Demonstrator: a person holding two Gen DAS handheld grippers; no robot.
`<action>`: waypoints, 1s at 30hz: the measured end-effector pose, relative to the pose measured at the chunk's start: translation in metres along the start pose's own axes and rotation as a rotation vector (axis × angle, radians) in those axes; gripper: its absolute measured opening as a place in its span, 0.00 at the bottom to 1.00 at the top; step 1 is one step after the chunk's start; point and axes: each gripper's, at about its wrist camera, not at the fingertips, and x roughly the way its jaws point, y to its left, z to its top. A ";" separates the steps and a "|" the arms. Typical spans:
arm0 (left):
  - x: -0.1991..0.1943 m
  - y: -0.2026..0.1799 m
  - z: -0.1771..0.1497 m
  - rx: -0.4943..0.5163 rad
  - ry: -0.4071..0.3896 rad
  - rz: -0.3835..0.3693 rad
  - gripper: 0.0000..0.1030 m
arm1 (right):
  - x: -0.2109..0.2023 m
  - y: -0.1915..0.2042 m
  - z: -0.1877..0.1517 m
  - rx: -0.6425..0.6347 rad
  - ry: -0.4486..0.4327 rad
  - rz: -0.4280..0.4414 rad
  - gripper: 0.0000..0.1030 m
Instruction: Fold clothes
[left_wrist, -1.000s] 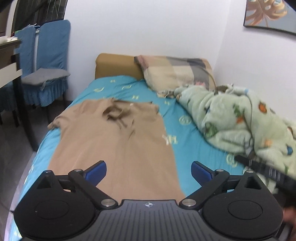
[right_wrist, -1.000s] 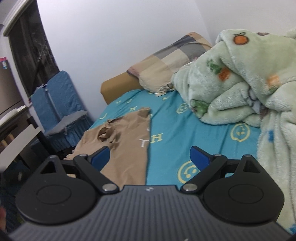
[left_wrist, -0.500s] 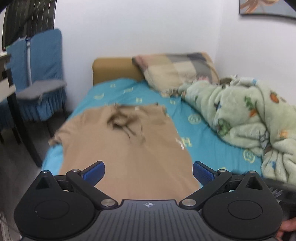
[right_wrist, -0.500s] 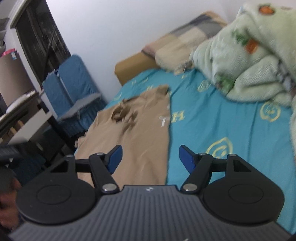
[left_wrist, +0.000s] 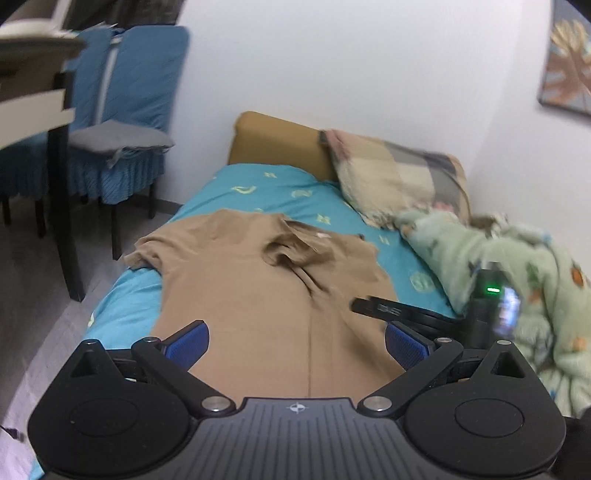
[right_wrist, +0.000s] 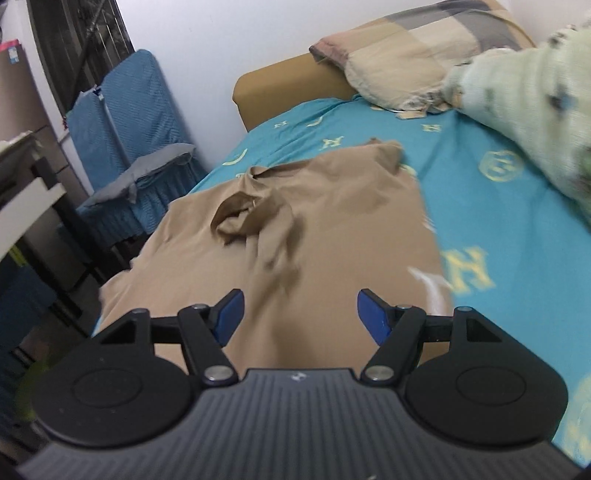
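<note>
A tan T-shirt (left_wrist: 266, 295) lies spread flat on the bed, collar rumpled toward the headboard, one sleeve draped over the bed's left edge. In the right wrist view the same T-shirt (right_wrist: 295, 229) fills the middle. My left gripper (left_wrist: 295, 338) hovers open above the shirt's lower body, nothing between its blue pads. My right gripper (right_wrist: 301, 314) is also open and empty, above the shirt's lower half. The right gripper's body (left_wrist: 480, 314) shows in the left wrist view over the shirt's right edge.
The bed has a teal patterned sheet (left_wrist: 258, 188) and a tan headboard (left_wrist: 280, 142). A plaid pillow (left_wrist: 399, 177) and a heaped green fleece blanket (left_wrist: 509, 280) take the right side. Blue-covered chairs (left_wrist: 122, 122) and a dark table leg (left_wrist: 62, 184) stand left of the bed.
Both grippers moved in over the shirt. The right one swung left from the bare sheet to above the shirt and its jaws narrowed, still open. The left one came closer and lower.
</note>
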 end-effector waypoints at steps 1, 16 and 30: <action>0.003 0.007 0.002 -0.026 -0.008 0.005 1.00 | 0.017 0.006 0.006 -0.013 -0.002 -0.009 0.69; 0.028 0.054 0.002 -0.228 0.001 0.078 0.99 | 0.105 0.091 0.014 -0.397 0.003 -0.023 0.10; 0.000 0.063 0.001 -0.288 -0.041 0.143 0.99 | 0.092 0.183 0.014 -0.603 0.025 0.164 0.81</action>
